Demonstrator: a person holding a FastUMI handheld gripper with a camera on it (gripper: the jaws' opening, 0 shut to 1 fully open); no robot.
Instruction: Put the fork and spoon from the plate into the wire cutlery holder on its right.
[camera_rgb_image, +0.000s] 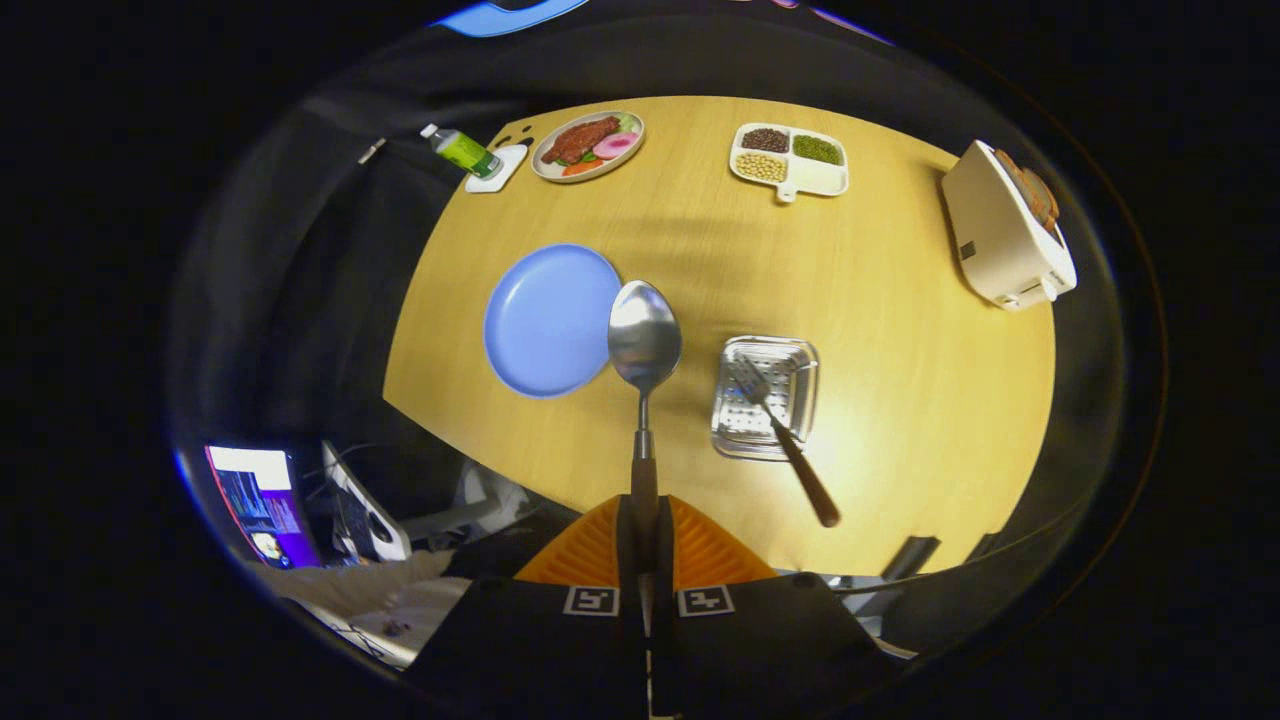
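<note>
My gripper is shut on the handle of a metal spoon, held high above the wooden table. The spoon's bowl points away from the fingers, over the gap between the blue plate and the metal cutlery holder. The plate lies bare to the left of the spoon. To the right stands the holder, a square perforated tray, with a wooden-handled fork leaning in it, tines down inside and handle sticking out toward me.
At the table's far side are a plate of food, a divided dish of beans and a green bottle on a white coaster. A white toaster sits at the far right. A screen and clutter lie below the table's near-left edge.
</note>
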